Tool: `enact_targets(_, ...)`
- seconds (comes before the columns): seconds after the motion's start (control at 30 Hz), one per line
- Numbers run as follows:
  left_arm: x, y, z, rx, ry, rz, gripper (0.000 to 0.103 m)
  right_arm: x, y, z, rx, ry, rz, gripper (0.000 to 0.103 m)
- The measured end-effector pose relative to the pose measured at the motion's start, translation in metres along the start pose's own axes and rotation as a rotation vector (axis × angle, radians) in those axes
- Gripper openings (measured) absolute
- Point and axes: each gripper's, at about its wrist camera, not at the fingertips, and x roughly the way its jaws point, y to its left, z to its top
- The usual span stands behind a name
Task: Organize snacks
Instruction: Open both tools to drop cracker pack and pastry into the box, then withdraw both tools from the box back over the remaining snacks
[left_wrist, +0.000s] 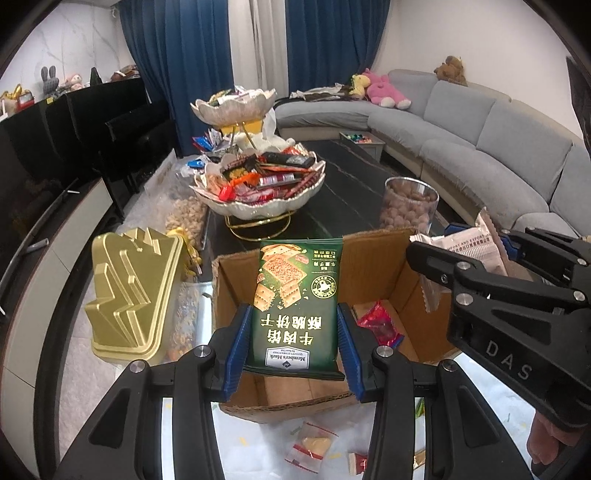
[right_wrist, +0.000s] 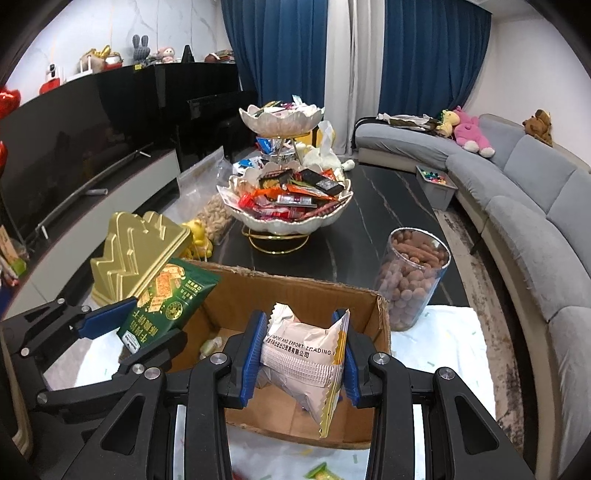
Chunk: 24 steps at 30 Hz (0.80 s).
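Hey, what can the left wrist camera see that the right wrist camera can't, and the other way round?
Only the left wrist view shows the red crinkly snack bag inside the brown cardboard box, and small wrapped snacks on the white cloth before it.

Only the right wrist view shows the white security camera on the black cabinet.

Both show the left hand-held gripper shut on the green cracker packet, the right hand-held gripper shut on the white pastry wrapper, the gold tree-shaped tin and the two-tier shell bowl of sweets.
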Motion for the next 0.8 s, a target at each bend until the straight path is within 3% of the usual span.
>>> enact_targets(0.33, 0.002, 0.000, -0.005, -0.008, 0.011, -0.011, 0.046, 0.002, -0.001, 0.001, -0.017, -0.009, -0.003, 0.039)
enact_targets(0.4, 0.002, 0.001, -0.004, -0.014, 0.009, -0.015, 0.060, -0.001, -0.002, 0.002, -0.010, -0.020, 0.000, 0.041)
enact_targets(0.47, 0.000, 0.002, -0.004, -0.022, 0.004, -0.020, 0.070, -0.001, -0.002, 0.003, -0.006, -0.020, 0.003, 0.050)
enact_targets(0.53, -0.001, 0.004, -0.004, -0.028, 0.001, -0.007, 0.077, -0.002, -0.003, 0.004, -0.001, -0.025, -0.003, 0.073)
enact_targets(0.7, -0.002, 0.009, -0.005, -0.045, 0.002, 0.020, 0.088, -0.007, -0.003, 0.004, 0.004, -0.038, -0.029, 0.081)
enact_targets(0.8, -0.004, 0.013, -0.006, -0.054, 0.000, 0.029, 0.088, -0.008, -0.005, 0.004, 0.017, -0.034, -0.027, 0.081)
